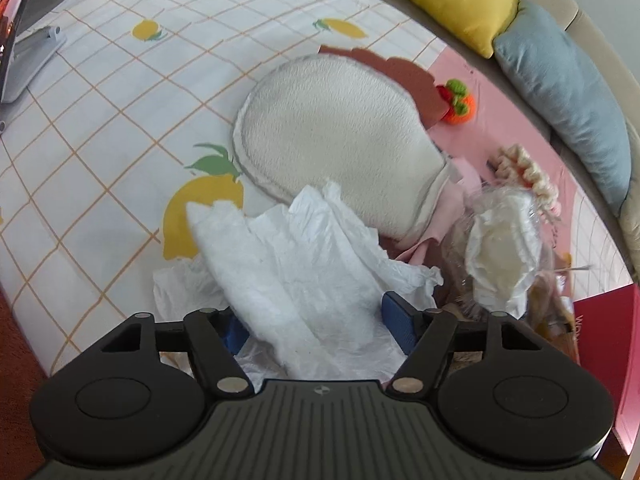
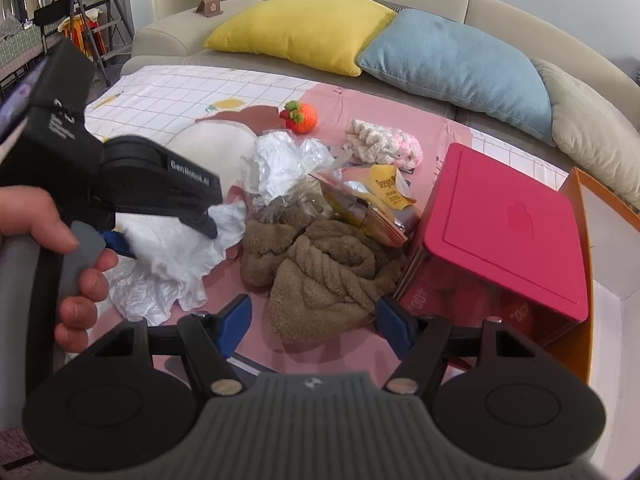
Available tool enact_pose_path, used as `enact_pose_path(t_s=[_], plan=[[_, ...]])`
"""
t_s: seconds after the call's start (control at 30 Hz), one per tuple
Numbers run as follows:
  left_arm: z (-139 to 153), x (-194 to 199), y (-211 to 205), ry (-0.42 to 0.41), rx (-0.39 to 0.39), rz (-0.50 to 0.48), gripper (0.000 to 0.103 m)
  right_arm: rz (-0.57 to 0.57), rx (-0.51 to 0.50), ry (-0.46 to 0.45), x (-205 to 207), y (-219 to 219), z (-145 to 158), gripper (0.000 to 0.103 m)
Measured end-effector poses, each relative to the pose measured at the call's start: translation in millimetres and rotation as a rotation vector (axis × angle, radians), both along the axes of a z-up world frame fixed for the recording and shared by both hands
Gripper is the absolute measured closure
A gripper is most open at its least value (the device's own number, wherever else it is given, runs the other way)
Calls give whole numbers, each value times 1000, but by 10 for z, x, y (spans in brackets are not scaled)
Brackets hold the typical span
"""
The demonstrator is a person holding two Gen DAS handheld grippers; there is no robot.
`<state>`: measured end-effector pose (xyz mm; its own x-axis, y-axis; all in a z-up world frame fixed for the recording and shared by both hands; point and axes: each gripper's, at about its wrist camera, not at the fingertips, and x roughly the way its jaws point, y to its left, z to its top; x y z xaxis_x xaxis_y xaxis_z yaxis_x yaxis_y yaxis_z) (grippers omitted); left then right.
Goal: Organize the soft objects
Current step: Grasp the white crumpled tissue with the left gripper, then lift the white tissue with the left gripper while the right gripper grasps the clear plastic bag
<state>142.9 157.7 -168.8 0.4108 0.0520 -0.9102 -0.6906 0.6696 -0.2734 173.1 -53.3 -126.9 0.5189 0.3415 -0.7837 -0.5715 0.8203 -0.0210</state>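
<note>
Left gripper [image 1: 316, 320]: jaws spread wide, one blue pad on either side of a crumpled white tissue [image 1: 288, 264]; the pads straddle the paper without visibly pressing it, so nothing appears to be gripped yet. In the right wrist view the same gripper [image 2: 168, 236] angles down onto the tissue [image 2: 172, 256], worked by a hand [image 2: 60, 248].

Right gripper [image 2: 314, 320]: jaws likewise wide apart, poised just over the near end of a bunched brown towel [image 2: 320, 276], holding nothing.

Surroundings: everything lies on a tablecloth [image 1: 100, 120], lemon-printed check on one side and pink on the other. Just beyond the tissue lies a cream mitt-shaped pad [image 1: 336, 140], partly over a brown mat [image 1: 404, 76]. Toward the far edge sit a knitted orange fruit [image 2: 300, 116] and a cream-and-pink knitted piece [image 2: 384, 144]. A clear plastic wrap around white paper [image 2: 288, 164] and a yellow snack packet [image 2: 384, 196] are heaped between towel and far edge. A red lidded box [image 2: 500, 232] stands at the cloth's right edge, touching the towel, with an orange box [image 2: 592, 240] behind it. Yellow and blue cushions [image 2: 400, 44] line the sofa beyond.

Step in hand, as judged: the approach for picking up, tissue on the left and towel on the right. The next move calls for closing the left pads on a thick fold of tissue so that it lifts whole, and lowering the right jaws further before closing.
</note>
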Motion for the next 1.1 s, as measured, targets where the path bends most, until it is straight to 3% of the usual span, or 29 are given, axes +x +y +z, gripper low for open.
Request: enact_pose_path(t_s=[0.13,0.2,0.3,0.4,0.57,0.77,0.97,1.1], plan=[[24,11,-38,11,56,-37,44,-18,-4,4,31,-10,-17,34],[32,13,-27,16,81,-43,60,-27,-10,11,36,-3,-30,34],[29,-7,0,14,98,-52,76,-25,-22,7,23,19,-37,34],[28,-32,12,3,113,-75,84,-14,-28,-15,-10,46,-13,34],[152,-70,3,-38,157,-116,88,3,20,-59,-43,50,113,34],[475,-93,-65,-111,282,-219,88,46,95,-105,-16,188,287,52],[566,-106,-68,-139,322,-257,87,89,28,-176,195,562,212,53],[582,-139,-54,-150,351,-252,87,108,44,-203,417,716,154,53]])
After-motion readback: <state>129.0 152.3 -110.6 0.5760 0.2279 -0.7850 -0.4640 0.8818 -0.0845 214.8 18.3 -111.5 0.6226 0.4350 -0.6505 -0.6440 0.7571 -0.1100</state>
